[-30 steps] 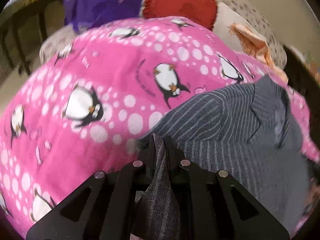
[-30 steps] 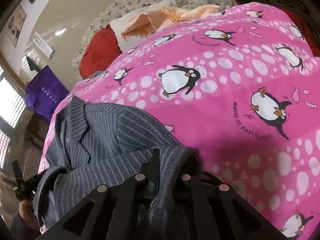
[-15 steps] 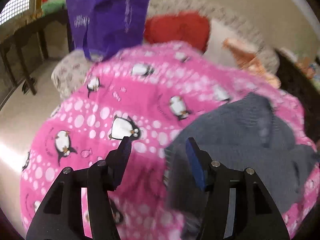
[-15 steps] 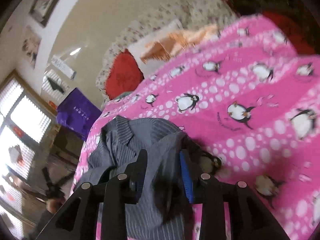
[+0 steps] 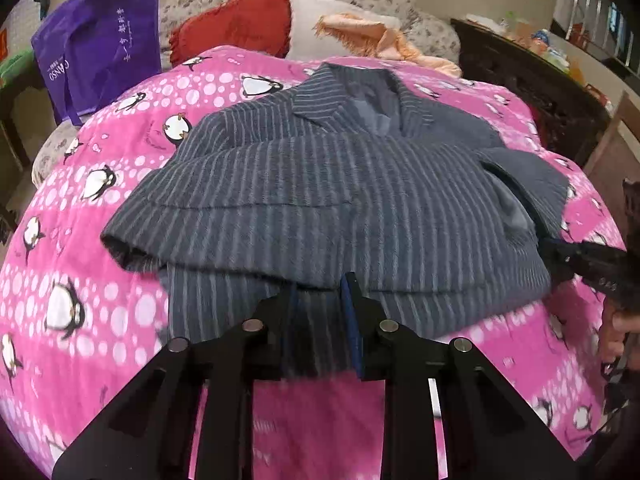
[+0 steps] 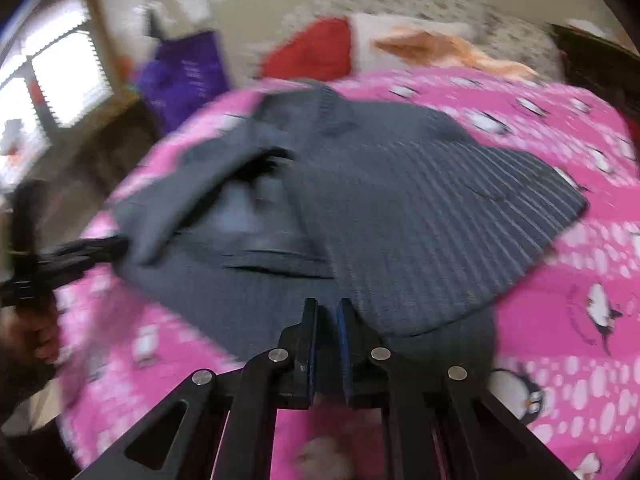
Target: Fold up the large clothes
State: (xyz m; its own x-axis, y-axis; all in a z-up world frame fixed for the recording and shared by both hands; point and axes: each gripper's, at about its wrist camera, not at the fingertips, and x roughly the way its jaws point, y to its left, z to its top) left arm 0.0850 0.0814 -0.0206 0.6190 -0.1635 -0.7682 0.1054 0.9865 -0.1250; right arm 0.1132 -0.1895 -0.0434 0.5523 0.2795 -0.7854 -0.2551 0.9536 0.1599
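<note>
Both hand-held grippers let go of jacket (image 5: pixel 340 184) and pulled back: left (image 5: pixel 320 300) narrowing, empty; right (image 6: pixel 326 312) pressed together, empty. Jacket lies ahead w/ sleeves folded in; bottom fold likely next.

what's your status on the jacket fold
left gripper jaws just closing, nothing pinched; right gripper shut, nothing seen held. striped jacket lies partly folded on penguin blanket. nothing in the way.

Grey pinstriped woven-cloth jacket (image 5: pixel 320 184): matt, slightly fuzzy; smooth lining at collar. Pink penguin-print quilted bedspread (image 5: pixel 100 320): soft, matt. Purple non-woven fabric bag (image 5: pixel 96 56): faint sheen. Black matt plastic left gripper (image 5: pixel 320 308), metal pins.
</note>
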